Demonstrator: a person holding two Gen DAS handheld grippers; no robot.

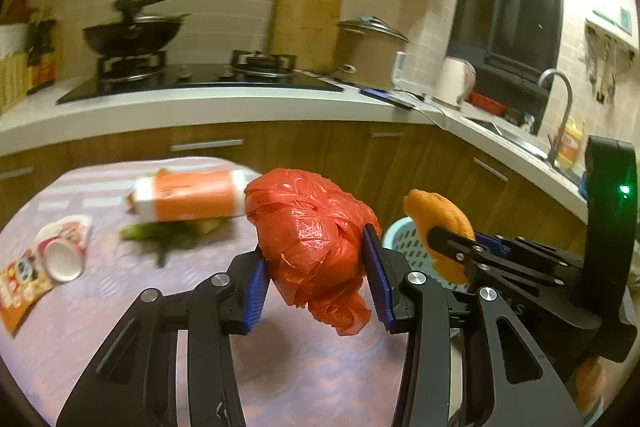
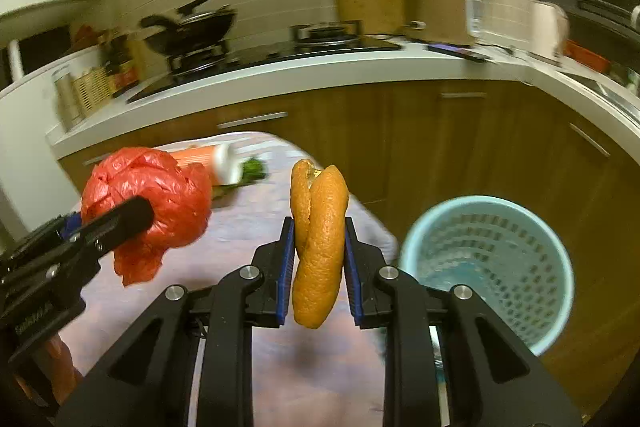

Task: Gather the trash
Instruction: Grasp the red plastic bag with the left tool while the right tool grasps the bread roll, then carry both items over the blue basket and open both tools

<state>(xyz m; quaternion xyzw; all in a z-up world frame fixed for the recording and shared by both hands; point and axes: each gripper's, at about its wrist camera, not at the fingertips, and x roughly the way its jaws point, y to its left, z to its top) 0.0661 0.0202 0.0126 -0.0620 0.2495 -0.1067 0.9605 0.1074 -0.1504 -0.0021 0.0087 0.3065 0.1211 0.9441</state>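
My left gripper is shut on a crumpled red plastic bag and holds it above the table; the bag also shows in the right wrist view. My right gripper is shut on a folded orange peel, held above the table's right edge; the peel shows in the left wrist view. A light blue perforated bin stands on the floor to the right of the table, partly hidden behind the right gripper in the left wrist view.
On the patterned table lie an orange-and-white carton, green vegetable scraps, a tipped paper cup and a snack wrapper. Behind are wooden cabinets and a counter with stove, wok and pot.
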